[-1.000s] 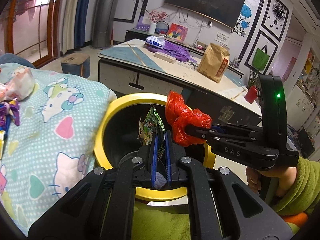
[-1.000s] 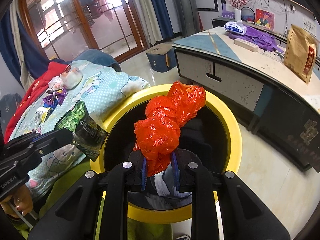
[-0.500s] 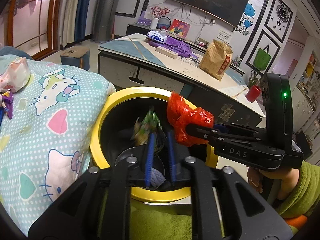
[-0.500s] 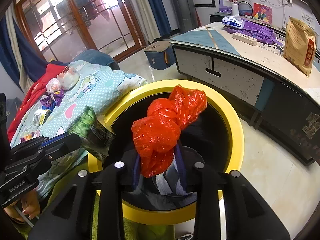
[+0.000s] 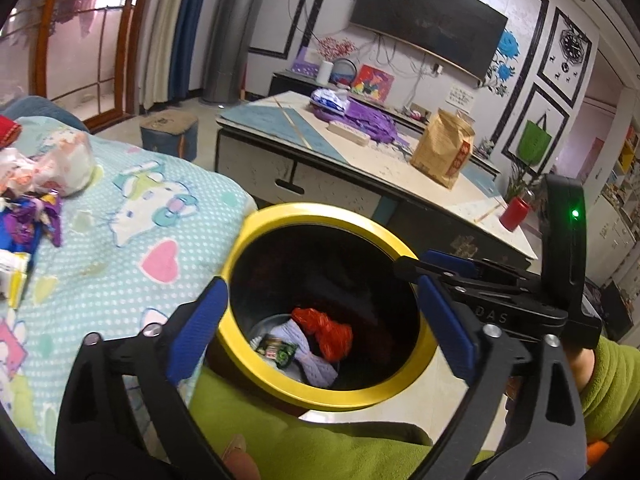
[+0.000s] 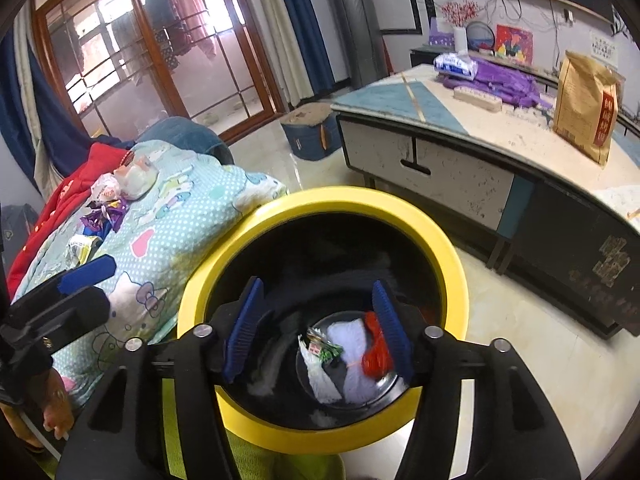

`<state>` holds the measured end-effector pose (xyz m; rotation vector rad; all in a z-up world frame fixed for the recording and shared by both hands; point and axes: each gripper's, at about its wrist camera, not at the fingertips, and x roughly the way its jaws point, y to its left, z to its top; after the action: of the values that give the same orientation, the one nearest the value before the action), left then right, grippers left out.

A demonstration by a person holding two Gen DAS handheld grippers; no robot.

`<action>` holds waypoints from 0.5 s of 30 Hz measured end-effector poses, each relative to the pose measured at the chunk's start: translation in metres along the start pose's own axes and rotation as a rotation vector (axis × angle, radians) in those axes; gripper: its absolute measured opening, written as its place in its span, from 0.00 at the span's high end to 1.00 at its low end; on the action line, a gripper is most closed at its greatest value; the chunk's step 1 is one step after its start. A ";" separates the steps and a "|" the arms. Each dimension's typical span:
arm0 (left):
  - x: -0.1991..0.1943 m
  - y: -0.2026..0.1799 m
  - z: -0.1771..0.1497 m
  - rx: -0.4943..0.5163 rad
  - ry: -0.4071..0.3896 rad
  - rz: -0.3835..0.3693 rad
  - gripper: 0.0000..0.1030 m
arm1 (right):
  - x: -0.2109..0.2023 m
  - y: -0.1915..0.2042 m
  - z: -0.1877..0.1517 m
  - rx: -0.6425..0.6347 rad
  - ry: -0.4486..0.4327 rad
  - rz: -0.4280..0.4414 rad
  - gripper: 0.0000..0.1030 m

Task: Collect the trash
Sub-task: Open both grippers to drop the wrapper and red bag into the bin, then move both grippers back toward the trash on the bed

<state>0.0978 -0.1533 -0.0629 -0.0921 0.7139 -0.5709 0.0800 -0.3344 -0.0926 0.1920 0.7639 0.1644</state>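
Both grippers empty over the bin

The left gripper point(image 5: 320, 312) and right gripper point(image 6: 318, 334) have just been opening — jaws apart, nothing between; red bag point(image 5: 326, 330) and green wrapper point(image 5: 278, 350) lie inside the yellow-rimmed bin point(image 5: 240, 248).

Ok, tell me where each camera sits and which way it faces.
Left wrist: on the left tool, looking down into the yellow bin beside the blanket; its blue fingers, a green sleeve and the right tool show.
Right wrist: on the right tool, over the same bin; the left tool's finger and a hand show.
Shared: bin, red bag, green wrapper, table.
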 end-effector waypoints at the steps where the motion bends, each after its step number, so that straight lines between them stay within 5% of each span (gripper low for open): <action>1: -0.003 0.001 0.001 -0.004 -0.009 0.009 0.11 | -0.002 0.002 0.001 -0.006 -0.011 0.002 0.41; 15: -0.045 0.029 0.015 -0.081 -0.108 0.160 0.11 | -0.026 0.033 0.011 -0.072 -0.119 0.022 0.29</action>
<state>0.0933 -0.1065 -0.0326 -0.1392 0.6327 -0.3814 0.0667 -0.3096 -0.0599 0.1403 0.6369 0.1992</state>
